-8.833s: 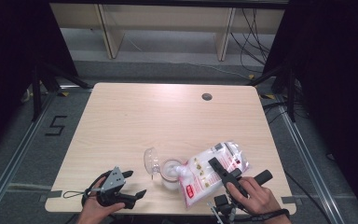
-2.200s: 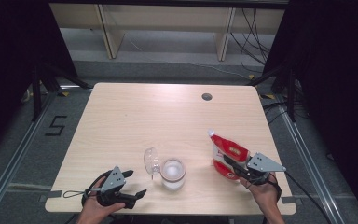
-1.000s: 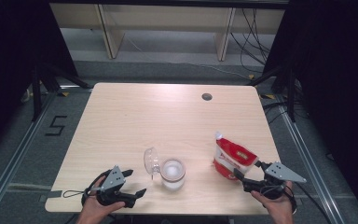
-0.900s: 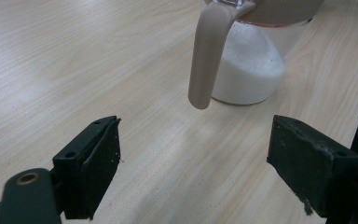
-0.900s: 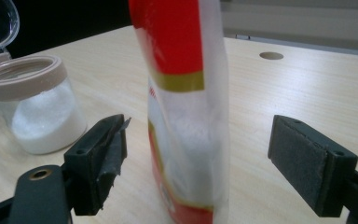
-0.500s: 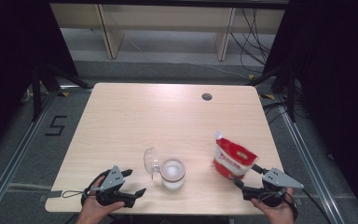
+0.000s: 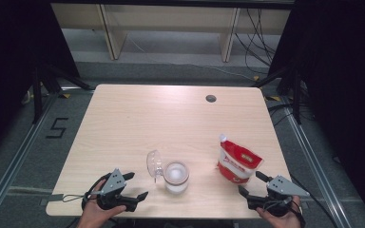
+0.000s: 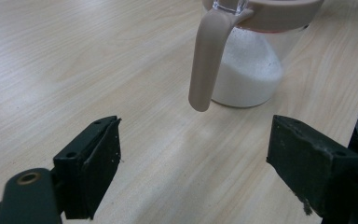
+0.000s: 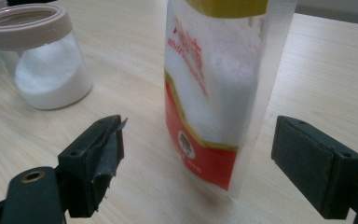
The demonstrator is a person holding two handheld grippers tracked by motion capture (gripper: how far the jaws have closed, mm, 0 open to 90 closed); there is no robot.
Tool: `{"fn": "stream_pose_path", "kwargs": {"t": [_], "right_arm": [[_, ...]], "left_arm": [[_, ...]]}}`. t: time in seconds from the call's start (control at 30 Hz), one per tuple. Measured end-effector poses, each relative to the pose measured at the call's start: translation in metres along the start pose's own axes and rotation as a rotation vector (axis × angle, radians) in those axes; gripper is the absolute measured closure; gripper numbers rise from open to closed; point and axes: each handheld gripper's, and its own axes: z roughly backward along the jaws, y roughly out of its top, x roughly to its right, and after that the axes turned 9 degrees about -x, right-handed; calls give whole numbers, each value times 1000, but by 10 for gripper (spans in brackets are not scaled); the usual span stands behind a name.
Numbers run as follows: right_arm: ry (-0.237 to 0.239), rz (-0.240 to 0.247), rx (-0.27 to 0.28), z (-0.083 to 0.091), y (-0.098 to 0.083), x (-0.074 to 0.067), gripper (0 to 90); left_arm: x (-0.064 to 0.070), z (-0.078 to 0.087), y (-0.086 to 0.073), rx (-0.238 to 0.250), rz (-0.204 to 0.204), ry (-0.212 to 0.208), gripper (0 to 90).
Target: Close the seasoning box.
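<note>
1. Light wood table (image 7: pixel 138 118), bare over its whole far half from where I stand.
2. Small dark round grommet (image 7: pixel 211 99) in the tabletop at 1 o'clock, near the far edge.
3. "5" floor marking (image 7: pixel 57 128) at 10 o'clock, off the table.
4. Wooden shelf legs (image 7: pixel 108 23) at 12 o'clock.
5. Cables (image 7: pixel 256 33) at 1 o'clock on the grey floor.

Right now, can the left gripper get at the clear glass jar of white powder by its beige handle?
Probably yes. The left gripper is open, and the clear glass jar of white powder stands just ahead with its beige handle facing the jaws. Only bare wooden table lies between.
</note>
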Motion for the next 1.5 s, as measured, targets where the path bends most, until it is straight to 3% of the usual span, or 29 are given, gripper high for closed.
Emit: {"fn": "stream_pose_path", "kwargs": {"t": [0.03, 0.17, 0.2, 0.27, 0.3, 0.33, 0.37, 0.4, 0.43, 0.5, 0.8, 0.87, 0.9, 0.97, 1.0, 1.03, 1.13, 1.17, 1.23, 1.27, 1.3, 1.37, 1.47, 1.5], "right_arm": [[5, -25, -15, 2, 0, -4, 178], [-10, 2, -27, 5, -3, -8, 181], [10, -11, -33, 5, -3, -9, 181], [1, -18, -42, 7, -4, -12, 181], [2, -3, -42, 7, -5, -12, 183], [2, -30, -61, 9, -6, -15, 185], [-5, -11, -63, 9, -6, -15, 185], [2, 8, -58, 9, -6, -14, 185], [5, 6, -55, 9, -7, -14, 186], [5, -1, -59, 10, -8, -16, 187], [24, 32, -86, 9, -10, -26, 186], [15, 11, -97, 11, -11, -29, 186], [25, 36, -89, 10, -11, -28, 187], [23, 36, -92, 11, -11, -28, 187], [20, 32, -97, 11, -11, -31, 191], [15, 53, -90, 11, -11, -30, 191], [19, 48, -92, 11, -12, -30, 191], [24, 45, -96, 11, -12, -30, 191], [14, 58, -80, 11, -12, -30, 194], [16, 13, -111, 13, -13, -34, 195], [16, 22, -112, 13, -13, -34, 197], [20, 16, -117, 13, -13, -35, 201], [18, 31, -109, 12, -13, -34, 201], [17, 30, -109, 12, -13, -34, 202]], "left_arm": [[0, 2, 0, -3, 10, -2, 171], [0, 3, 2, 1, 7, -9, 197], [0, 3, 2, 4, 13, -9, 205], [-1, 4, 2, -14, 1, -6, 215], [2, 3, 3, 4, 20, -15, 227], [1, 4, 3, 2, 21, -18, 242], [2, 3, 3, 13, 29, -21, 255], [0, 5, 4, -7, 12, -19, 269], [2, 5, 5, 15, 27, -24, 281], [4, 7, 6, 10, 29, -17, 301], [6, 9, 11, 3, 3, -22, 355], [7, 9, 12, 11, 4, -21, 375], [8, 10, 12, 8, 1, -21, 385], [8, 10, 12, 12, -4, -15, 403], [9, 12, 13, 16, -11, -5, 481], [9, 13, 14, 20, -15, -4, 508], [10, 14, 14, 24, -24, 8, 640], [10, 15, 15, 24, -34, 13, 640], [10, 15, 15, 13, -77, 25, 758], [13, 14, 15, 27, -51, 26, 794], [12, 15, 15, 25, -70, 27, 826], [12, 15, 16, 24, -71, 30, 885], [11, 14, 18, 27, -71, 19, 893], [11, 16, 19, 16, -89, 30, 894]]}}
